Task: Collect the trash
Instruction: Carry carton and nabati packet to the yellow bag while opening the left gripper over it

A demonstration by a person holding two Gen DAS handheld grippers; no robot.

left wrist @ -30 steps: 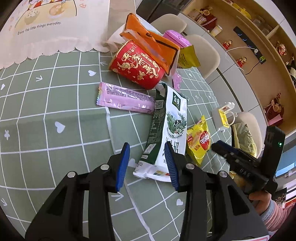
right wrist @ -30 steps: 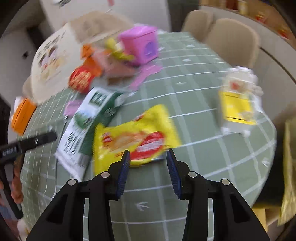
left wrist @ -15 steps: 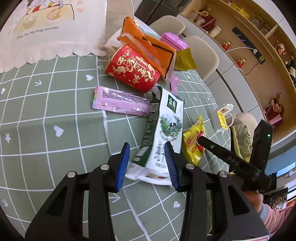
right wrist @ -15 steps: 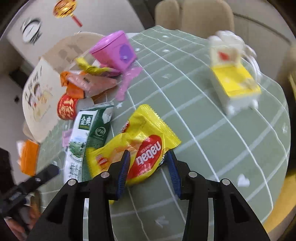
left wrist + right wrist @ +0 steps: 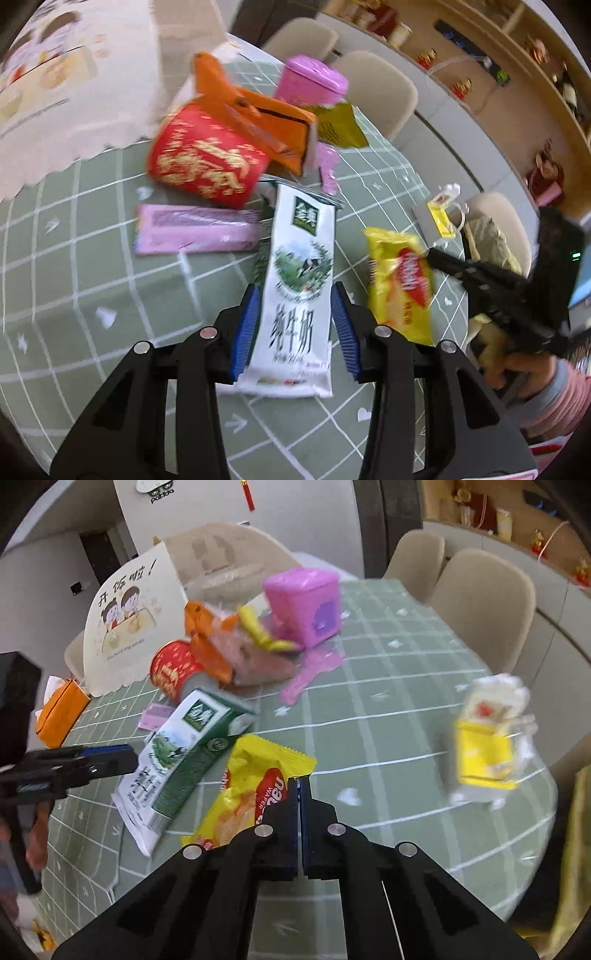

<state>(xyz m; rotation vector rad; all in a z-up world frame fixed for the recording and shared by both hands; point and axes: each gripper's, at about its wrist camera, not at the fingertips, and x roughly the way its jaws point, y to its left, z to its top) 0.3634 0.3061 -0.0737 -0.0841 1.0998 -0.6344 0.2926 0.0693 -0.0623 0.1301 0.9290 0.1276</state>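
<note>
your left gripper [image 5: 295, 325] straddles the near end of the flattened milk carton [image 5: 297, 295] on the green grid tablecloth [image 5: 92, 280]; its blue pads stand just beside the carton's edges, and you cannot tell if they press. your right gripper [image 5: 298, 786] has just been closing: its jaws meet, pinching the corner of the yellow wafer packet [image 5: 255, 786] right of the carton.
</note>
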